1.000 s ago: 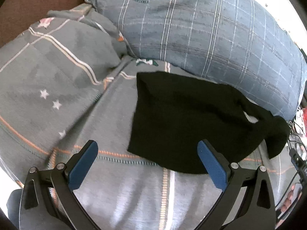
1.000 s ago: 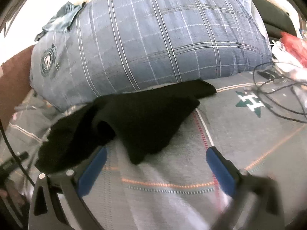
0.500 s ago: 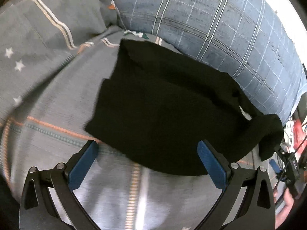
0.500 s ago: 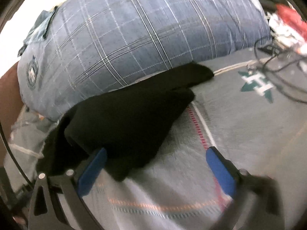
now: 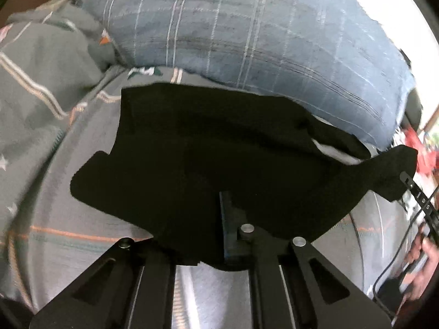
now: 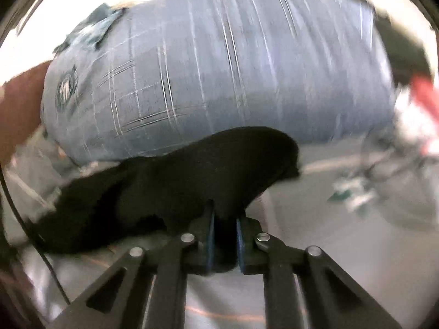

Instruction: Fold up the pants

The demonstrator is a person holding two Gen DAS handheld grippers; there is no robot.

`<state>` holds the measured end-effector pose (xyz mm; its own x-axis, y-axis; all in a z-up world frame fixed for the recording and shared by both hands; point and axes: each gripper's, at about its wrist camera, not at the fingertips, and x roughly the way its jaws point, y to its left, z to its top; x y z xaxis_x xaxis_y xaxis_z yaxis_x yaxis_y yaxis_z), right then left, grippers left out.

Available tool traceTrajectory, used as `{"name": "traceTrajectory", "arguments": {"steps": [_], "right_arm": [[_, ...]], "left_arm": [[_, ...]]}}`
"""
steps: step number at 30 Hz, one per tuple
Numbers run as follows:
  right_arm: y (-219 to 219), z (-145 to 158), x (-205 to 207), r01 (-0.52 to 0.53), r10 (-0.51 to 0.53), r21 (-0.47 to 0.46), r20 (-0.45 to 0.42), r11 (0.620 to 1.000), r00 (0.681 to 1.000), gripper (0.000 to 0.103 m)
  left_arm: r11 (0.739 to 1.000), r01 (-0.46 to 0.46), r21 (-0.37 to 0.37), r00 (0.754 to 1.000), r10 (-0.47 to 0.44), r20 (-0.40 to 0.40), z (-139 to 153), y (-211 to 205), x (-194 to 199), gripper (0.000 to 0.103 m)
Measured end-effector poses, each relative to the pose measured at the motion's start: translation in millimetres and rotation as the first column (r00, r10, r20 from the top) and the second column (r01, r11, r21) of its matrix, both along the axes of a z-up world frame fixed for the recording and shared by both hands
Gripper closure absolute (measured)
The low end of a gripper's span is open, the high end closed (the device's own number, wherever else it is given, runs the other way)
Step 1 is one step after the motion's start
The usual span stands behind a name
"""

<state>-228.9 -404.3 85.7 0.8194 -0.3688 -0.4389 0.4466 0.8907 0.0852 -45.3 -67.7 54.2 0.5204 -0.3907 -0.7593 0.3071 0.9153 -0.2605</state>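
Both hand-held grippers, left (image 5: pixel 216 227) and right (image 6: pixel 225 233), now clamped on the pants (image 5: pixel 208 150).

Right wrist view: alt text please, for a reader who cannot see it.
The right claw is shut on the near edge of black pants lying on a grey bedsheet. A large blue plaid pillow fills the background; the frame is motion-blurred.

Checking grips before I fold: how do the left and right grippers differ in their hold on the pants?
The left gripper has cloth draped over one finger, hiding it; the right gripper shows both blue pads, fabric pinched between. Both are shut on the near edge of the black pants.
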Motion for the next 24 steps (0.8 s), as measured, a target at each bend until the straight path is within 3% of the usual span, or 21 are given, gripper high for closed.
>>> {"name": "traceTrajectory", "arguments": {"steps": [4, 6, 7, 9, 10, 13, 15, 17, 20, 24], "right_arm": [[13, -13, -12, -0.048, 0.036, -0.059, -0.184, 0.997, 0.982, 0.087], [18, -26, -20, -0.038, 0.015, -0.078, -0.277, 0.996, 0.961, 0.076], [17, -29, -27, -0.021, -0.003, -0.080, -0.283, 0.997, 0.959, 0.074], [10, -30, -44, 0.030, -0.041, -0.043, -0.279, 0.999, 0.959, 0.063], [4, -27, -54, 0.054, -0.057, -0.017, -0.275, 0.998, 0.960, 0.062], [-12, -15, -88, 0.107, -0.088, 0.095, -0.179, 0.990, 0.980, 0.053], [-21, -8, -99, 0.073, -0.055, 0.191, -0.100, 0.979, 0.994, 0.036], [-33, -4, -98, 0.039, -0.029, 0.283, -0.040, 0.958, 0.999, 0.025], [-53, -4, -81, 0.040, -0.044, 0.386, 0.001, 0.921, 0.999, 0.023], [-79, -19, -36, 0.075, -0.046, 0.488, -0.071, 0.870, 0.996, 0.020]], "left_arm": [[0.998, 0.044, 0.053, 0.999, -0.044, -0.001, -4, 4, -14, 0.095], [0.996, 0.057, 0.067, 0.998, -0.056, -0.020, -14, 6, -18, 0.095], [0.996, 0.056, 0.065, 0.998, -0.054, -0.032, -18, 8, -20, 0.095], [0.997, 0.048, 0.059, 0.998, -0.046, -0.041, -19, 11, -24, 0.091], [0.997, 0.047, 0.053, 0.998, -0.045, -0.039, -18, 13, -26, 0.090], [0.998, 0.049, 0.039, 0.998, -0.048, -0.032, -12, 17, -27, 0.090], [0.997, 0.059, 0.050, 0.998, -0.057, -0.032, -11, 16, -27, 0.090], [0.996, 0.061, 0.068, 0.998, -0.059, -0.027, -12, 13, -28, 0.090], [0.996, 0.054, 0.071, 0.998, -0.052, -0.030, -15, 12, -29, 0.090], [0.998, 0.045, 0.054, 0.998, -0.043, -0.042, -16, 15, -28, 0.090]]}}
